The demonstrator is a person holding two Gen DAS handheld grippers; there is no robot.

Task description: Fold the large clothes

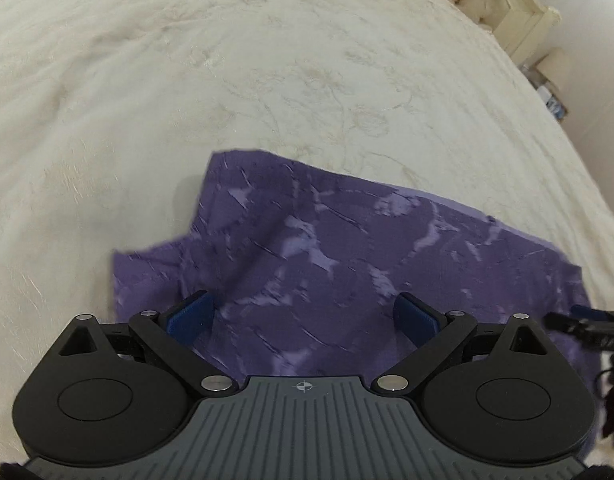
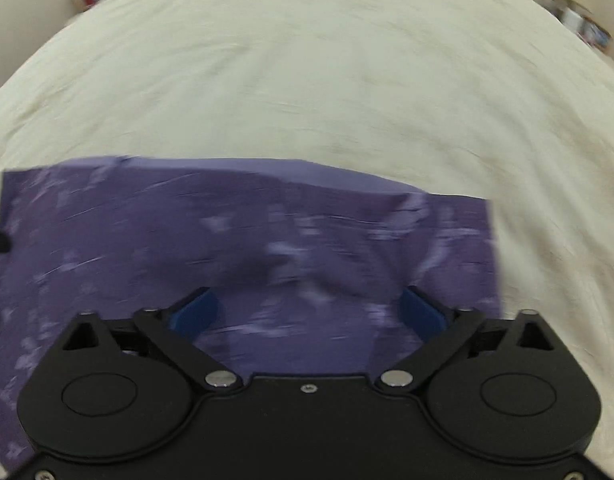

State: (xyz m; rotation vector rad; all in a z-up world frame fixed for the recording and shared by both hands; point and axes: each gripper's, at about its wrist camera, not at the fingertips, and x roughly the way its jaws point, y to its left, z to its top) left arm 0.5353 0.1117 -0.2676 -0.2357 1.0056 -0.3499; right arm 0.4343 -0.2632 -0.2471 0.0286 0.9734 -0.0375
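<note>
Both grippers [image 1: 303, 312] [image 2: 307, 312] splayed — above garment [image 1: 347, 248]

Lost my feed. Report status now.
Left tongs open, right tongs open, both empty over the purple garment. Garment lies partly folded on cream bedspread. Nothing in the way.

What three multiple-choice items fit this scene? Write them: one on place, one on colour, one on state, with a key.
1. The garment lies on:
A. a wooden floor
B. a cream bedspread
C. a chair

2. The garment is:
A. purple with paler patches
B. plain red
C. green striped

3. The left gripper and right gripper are:
A. both shut on cloth
B. one open, one shut
C. both open

Key: 1 B, cream fabric surrounds the cloth in both views. 2 A, purple cloth with lighter marbling. 3 C, each pair of blue fingers stands wide apart with nothing clamped between.
</note>
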